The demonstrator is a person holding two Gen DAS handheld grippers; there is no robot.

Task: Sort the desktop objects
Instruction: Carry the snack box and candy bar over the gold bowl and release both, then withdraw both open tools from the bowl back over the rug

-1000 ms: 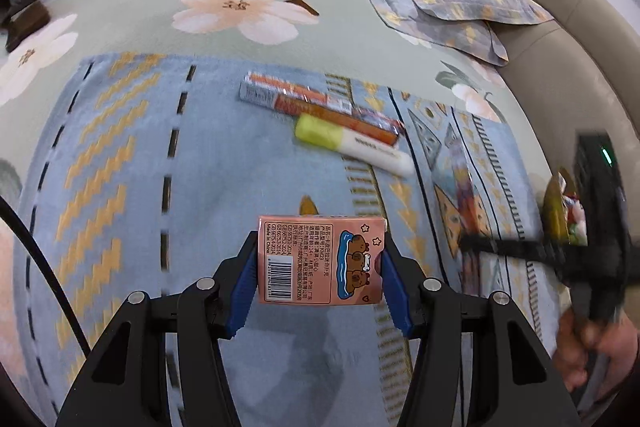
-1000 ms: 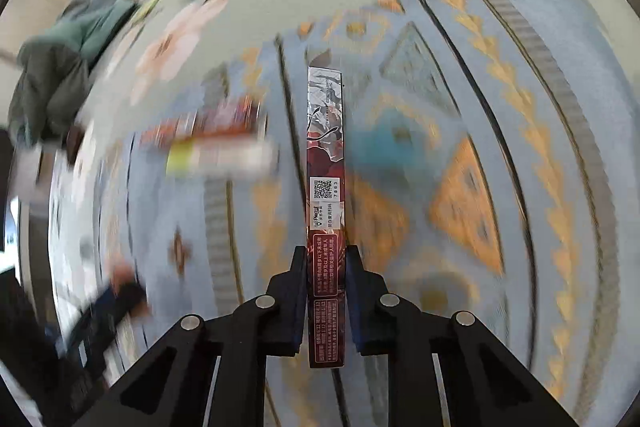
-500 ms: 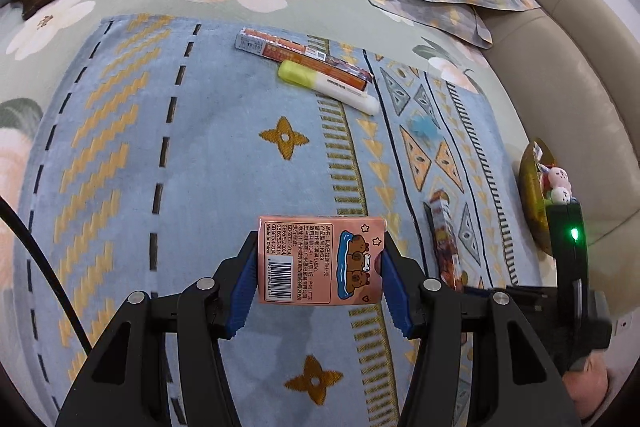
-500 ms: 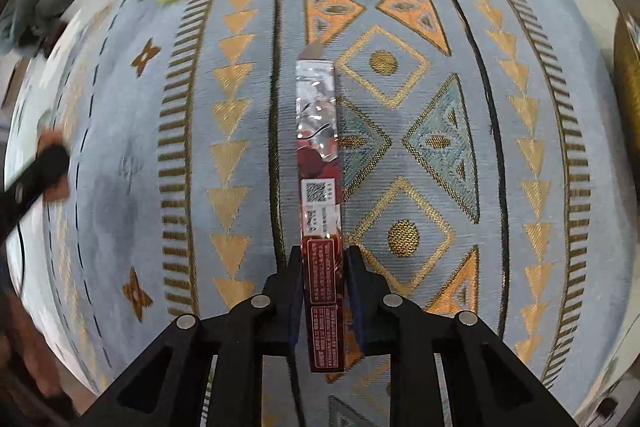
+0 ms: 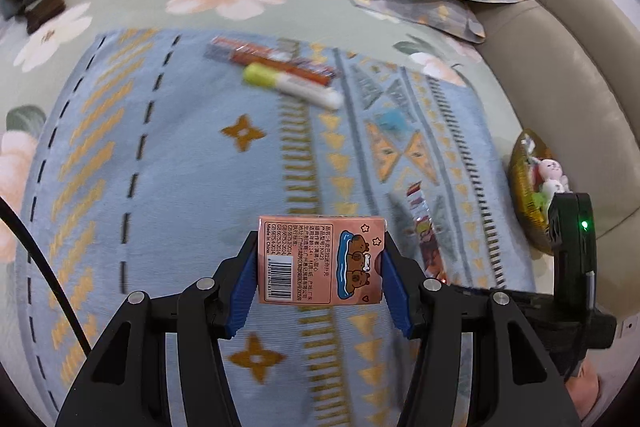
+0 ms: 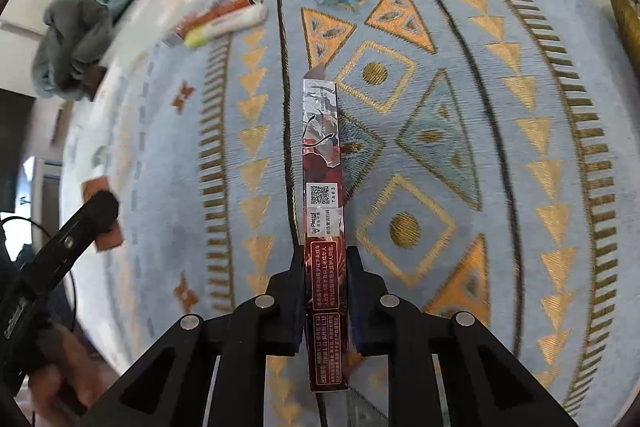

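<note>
Grippers are both busy above the blue patterned blanket (image 5: 168, 187). The left gripper (image 5: 320, 267) clenches a small pink cardboard box with a cartoon print (image 5: 320, 259) between its blue pads, lifted over the cloth. The right gripper (image 6: 323, 291) pinches a long narrow dark-red foil packet (image 6: 323, 187) by its near end. Farther off lie a yellow-capped white marker (image 5: 292, 87) and, just beside it, orange wrapped sticks (image 5: 272, 61), blurred, perhaps touching. A golden basket with plush toys (image 5: 520, 187) sits at the blanket's right edge.
</note>
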